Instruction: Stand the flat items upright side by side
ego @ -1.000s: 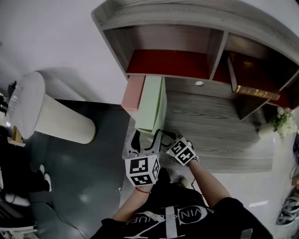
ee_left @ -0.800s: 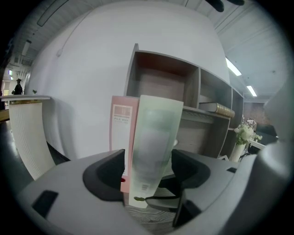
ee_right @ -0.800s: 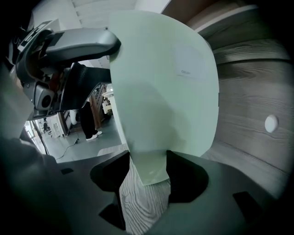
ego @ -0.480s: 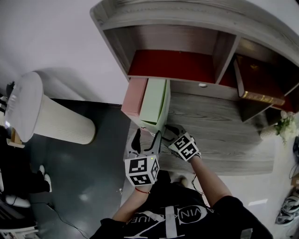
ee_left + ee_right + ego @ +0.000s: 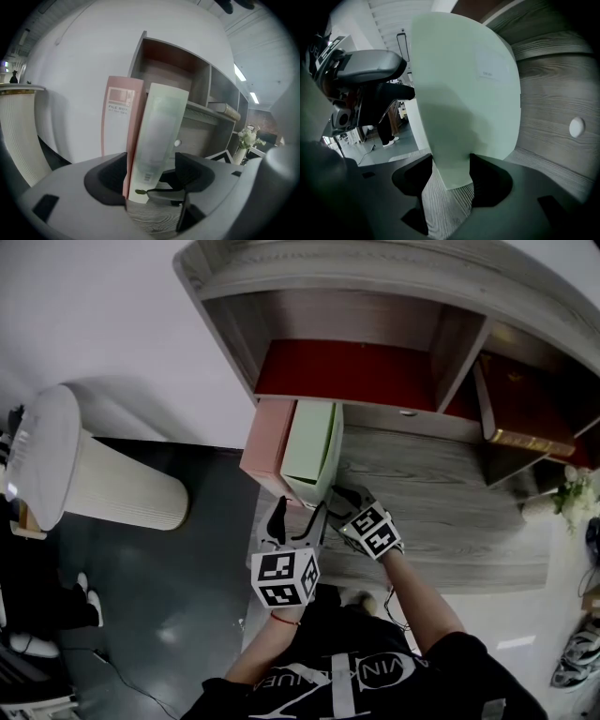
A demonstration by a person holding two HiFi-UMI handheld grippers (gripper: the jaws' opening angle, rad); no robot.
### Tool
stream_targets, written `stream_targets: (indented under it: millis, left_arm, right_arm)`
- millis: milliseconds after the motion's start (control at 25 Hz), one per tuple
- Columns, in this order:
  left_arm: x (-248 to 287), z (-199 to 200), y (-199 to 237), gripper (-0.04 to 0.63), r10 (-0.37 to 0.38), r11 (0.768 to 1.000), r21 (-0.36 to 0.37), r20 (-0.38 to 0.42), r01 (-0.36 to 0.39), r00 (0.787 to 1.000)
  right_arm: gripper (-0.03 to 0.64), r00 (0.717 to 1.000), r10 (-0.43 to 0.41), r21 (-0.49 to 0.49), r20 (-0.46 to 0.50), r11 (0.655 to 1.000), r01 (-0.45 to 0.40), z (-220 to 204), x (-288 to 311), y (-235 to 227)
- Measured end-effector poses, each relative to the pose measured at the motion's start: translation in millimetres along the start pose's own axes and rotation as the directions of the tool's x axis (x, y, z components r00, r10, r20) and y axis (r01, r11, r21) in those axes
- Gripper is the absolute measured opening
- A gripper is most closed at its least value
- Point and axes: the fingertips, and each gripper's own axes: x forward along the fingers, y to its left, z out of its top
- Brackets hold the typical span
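A pink file box (image 5: 264, 439) and a pale green file box (image 5: 314, 451) stand side by side at the left end of the grey wooden desk (image 5: 441, 502), the green one leaning against the pink one. My right gripper (image 5: 339, 498) is shut on the green box's (image 5: 464, 93) lower near corner. My left gripper (image 5: 300, 514) is just in front of both boxes. In the left gripper view the pink box (image 5: 117, 122) and green box (image 5: 159, 136) rise between its open jaws, with a gap at the right pad.
A grey shelf unit with red-backed compartments (image 5: 347, 367) rises behind the boxes, and a dark red book (image 5: 520, 409) leans in its right bay. A small flower vase (image 5: 572, 493) stands at the desk's right. A white ribbed bin (image 5: 103, 479) sits on the floor, left.
My right gripper has shifted a little toward the shelf with the green box, which now stands straighter against the pink one. My left gripper has sunk slightly.
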Motion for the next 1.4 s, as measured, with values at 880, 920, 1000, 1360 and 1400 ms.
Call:
stream_targets:
  millis: [880, 920, 1000, 1360, 1400]
  left_arm:
    - [-19.0, -16.8, 2.4, 0.255, -0.01, 1.0, -0.017, 0.017, 0.01, 1.0]
    - [-21.6, -16.6, 1.1, 0.24, -0.015, 1.0, -0.016, 0.027, 0.015, 1.0]
    - [-26.3, -15.6, -2.9, 0.191, -0.036, 0.999, -0.014, 0.054, 0.037, 0.998]
    - [-46.3, -18.6, -11.6, 0.04, -0.039, 0.999, 0.013, 0.101, 0.037, 0.994]
    - [-48.9, -18.5, -12.1, 0.029, -0.036, 0.999, 0.019, 0.108, 0.034, 0.994]
  right_arm:
    - [0.194, 0.996, -0.045, 0.035, 0.083, 0.999, 0.042, 13.2, -43.9, 11.3]
    - [0.176, 0.994, -0.053, 0.035, 0.094, 0.998, 0.05, 14.1, -50.3, 11.8]
    - [0.145, 0.991, -0.069, 0.033, 0.116, 0.997, 0.066, 16.8, -64.0, 13.2]
    - [0.023, 0.969, -0.154, 0.064, 0.192, 0.987, 0.145, 20.5, -126.6, 15.4]
    - [0.017, 0.967, -0.163, 0.066, 0.198, 0.986, 0.152, 20.4, -132.5, 16.0]
